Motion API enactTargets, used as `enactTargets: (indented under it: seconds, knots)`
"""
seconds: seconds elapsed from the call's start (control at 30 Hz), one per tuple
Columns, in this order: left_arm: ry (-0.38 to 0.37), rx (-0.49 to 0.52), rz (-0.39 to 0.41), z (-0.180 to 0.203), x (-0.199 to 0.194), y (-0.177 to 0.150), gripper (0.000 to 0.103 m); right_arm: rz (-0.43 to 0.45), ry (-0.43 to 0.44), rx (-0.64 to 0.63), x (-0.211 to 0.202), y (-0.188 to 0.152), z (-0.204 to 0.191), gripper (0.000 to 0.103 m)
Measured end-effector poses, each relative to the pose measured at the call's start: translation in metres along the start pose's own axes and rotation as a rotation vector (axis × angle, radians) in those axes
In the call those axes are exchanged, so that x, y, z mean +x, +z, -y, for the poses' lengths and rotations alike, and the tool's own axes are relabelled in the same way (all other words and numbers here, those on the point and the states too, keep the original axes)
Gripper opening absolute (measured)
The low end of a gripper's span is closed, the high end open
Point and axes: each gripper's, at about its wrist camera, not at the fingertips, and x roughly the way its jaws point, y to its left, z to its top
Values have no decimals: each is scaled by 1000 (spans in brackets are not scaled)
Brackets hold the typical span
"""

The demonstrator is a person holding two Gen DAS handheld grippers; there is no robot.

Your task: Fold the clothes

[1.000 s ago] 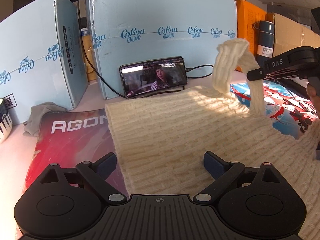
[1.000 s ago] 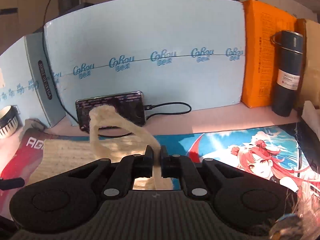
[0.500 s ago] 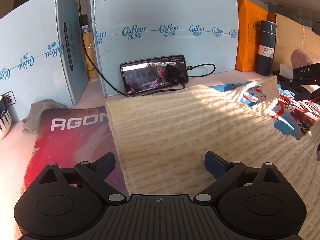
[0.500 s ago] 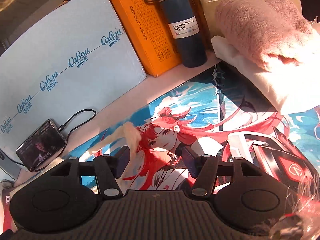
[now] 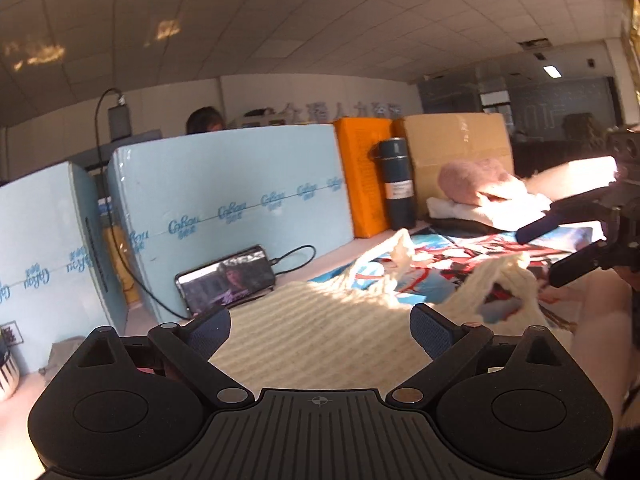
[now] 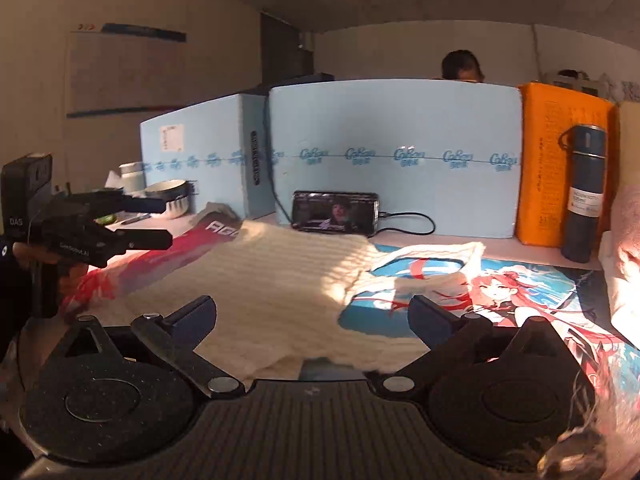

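Note:
A cream ribbed knit top [image 5: 328,332] lies flat across the desk mats, with its shoulder straps [image 5: 401,249] rumpled toward the right. My left gripper [image 5: 320,330] hovers open over the top's near part and holds nothing. In the right wrist view the knit top [image 6: 276,276] spreads ahead, one strap [image 6: 464,249] lying on the anime mat [image 6: 516,292]. My right gripper [image 6: 316,314] is open and empty just above the top's near edge. Each view also shows the other tool: the right gripper [image 5: 538,258] and the left gripper [image 6: 160,222], both with jaws apart.
A phone [image 6: 335,212] with a cable leans on light blue foam boards [image 6: 400,160] at the back. An orange box [image 6: 560,168], a dark vacuum bottle [image 6: 582,200] and a pile of pink and white clothes [image 5: 480,188] stand right. A bowl [image 6: 170,196] sits far left.
My right gripper let go of the raised strap, opened and drew back. The strap now lies on the mat. Both views have tilted up and back from the desk.

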Motion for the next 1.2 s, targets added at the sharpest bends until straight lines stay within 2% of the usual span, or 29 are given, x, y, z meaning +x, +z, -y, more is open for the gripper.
enactTargets:
  seconds: [0.13, 0.17, 0.23, 0.3, 0.4, 0.43, 0.53, 0.63, 0.67, 0.7, 0.73, 0.77, 0.8, 0.83, 0.87, 0.93, 1.07, 1.2]
  knots:
    - [-153, 132, -79, 42, -26, -3, 102, -83, 215, -170, -7, -18, -36, 103]
    - [-172, 162, -109, 52, -27, -6, 102, -98, 232, -201, -6, -21, -43, 103]
    - [-181, 210, -148, 65, -27, -10, 102, -119, 205, -246, 1, -24, -54, 103]
    - [-135, 212, -167, 69, -22, -16, 102, -135, 161, -284, 12, -26, -59, 103]
    - [-103, 118, -162, 64, -9, -22, 102, -152, 94, -329, 27, -26, -65, 103]
    - [-101, 123, -168, 64, -7, -22, 102, -150, 81, -332, 31, -25, -65, 103]
    - [-92, 138, -185, 64, -1, -24, 102, -112, -11, -333, 39, -21, -69, 103]
    - [-79, 139, -200, 60, 2, -24, 102, -60, -48, -355, 41, -19, -73, 100]
    - [-63, 132, -204, 54, 1, -25, 102, -50, -40, -368, 40, -19, -74, 92]
    - [-41, 124, -209, 49, 0, -26, 102, -43, -29, -382, 38, -20, -75, 75]
    - [-18, 115, -214, 43, -1, -26, 101, -40, -20, -382, 36, -20, -77, 64]
    - [5, 102, -221, 37, -2, -28, 100, -40, -13, -371, 34, -20, -77, 41]
    - [8, 98, -226, 33, -3, -29, 100, -41, -6, -359, 31, -20, -78, 26]
    - [7, 96, -231, 29, -4, -31, 88, -36, -1, -346, 29, -20, -77, 23]
    - [-14, 111, -241, 27, -4, -33, 57, -27, 2, -331, 27, -20, -76, 17]
    - [-51, 138, -255, 27, -4, -36, 24, -22, 19, -288, 22, -22, -70, 13]
    - [-91, 170, -242, 39, -14, -34, 15, -23, 54, -219, 10, -27, -62, 11]
    - [-152, 161, -198, 55, -36, -23, 14, -13, 124, -189, -16, -28, -57, 10]
